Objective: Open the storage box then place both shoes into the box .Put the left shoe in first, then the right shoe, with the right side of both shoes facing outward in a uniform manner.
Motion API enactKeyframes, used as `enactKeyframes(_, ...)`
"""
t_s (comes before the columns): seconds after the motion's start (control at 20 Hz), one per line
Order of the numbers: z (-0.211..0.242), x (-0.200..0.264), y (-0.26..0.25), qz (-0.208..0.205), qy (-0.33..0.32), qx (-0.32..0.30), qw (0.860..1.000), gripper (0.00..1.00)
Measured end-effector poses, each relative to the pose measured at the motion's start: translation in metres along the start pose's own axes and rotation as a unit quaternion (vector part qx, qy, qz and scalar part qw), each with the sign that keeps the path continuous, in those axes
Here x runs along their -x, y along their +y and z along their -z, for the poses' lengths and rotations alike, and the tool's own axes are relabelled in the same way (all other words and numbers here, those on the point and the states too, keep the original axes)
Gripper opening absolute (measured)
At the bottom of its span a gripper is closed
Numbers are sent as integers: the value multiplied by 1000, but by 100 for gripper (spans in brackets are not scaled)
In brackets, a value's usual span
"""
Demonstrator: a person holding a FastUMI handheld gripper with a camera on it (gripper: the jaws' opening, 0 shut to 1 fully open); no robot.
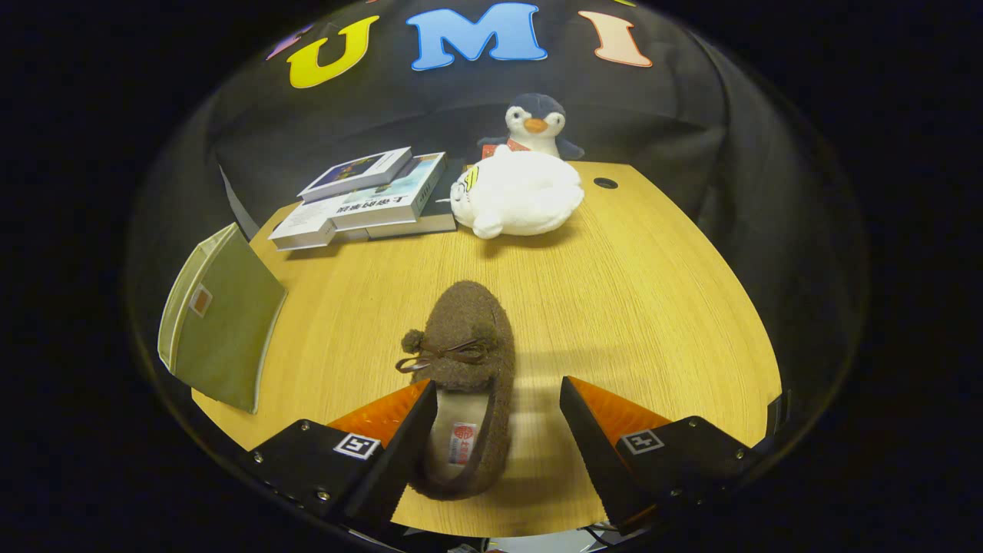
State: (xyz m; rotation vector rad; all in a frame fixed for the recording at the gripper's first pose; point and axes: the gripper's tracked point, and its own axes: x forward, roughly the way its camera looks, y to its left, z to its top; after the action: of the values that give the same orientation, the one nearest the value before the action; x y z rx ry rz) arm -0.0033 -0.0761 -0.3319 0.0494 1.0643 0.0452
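One fuzzy brown slipper [465, 361] with a thin ribbon bow and a pompom lay toe-away on the wood-grain tabletop [630, 292]. The hand-held gripper [498, 403] was spread wide, its heel end sitting between the fingers, closer to the left one, not pinched. One olive fabric storage box [219, 319] stood far left. At the far end were three stacked books [369, 201], one white plush [518, 201] and one penguin plush [535, 119].
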Motion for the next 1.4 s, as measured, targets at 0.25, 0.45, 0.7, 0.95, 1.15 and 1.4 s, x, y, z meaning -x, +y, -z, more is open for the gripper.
enactKeyframes(0.25, 18, -20, -10, 6, 26, 19, 999, 98)
enactKeyframes(0.45, 28, -33, -10, -5, 44, 7, 999, 98)
enactKeyframes(0.7, 29, -35, 4, -34, 54, -26, 998, 68)
enactKeyframes(0.95, 30, -37, 10, -29, 69, -42, 996, 32)
enactKeyframes(1.15, 28, -38, 3, -8, 78, -116, 990, 0)
enactKeyframes(1.4, 19, -24, 11, -20, 72, -165, 983, 0)
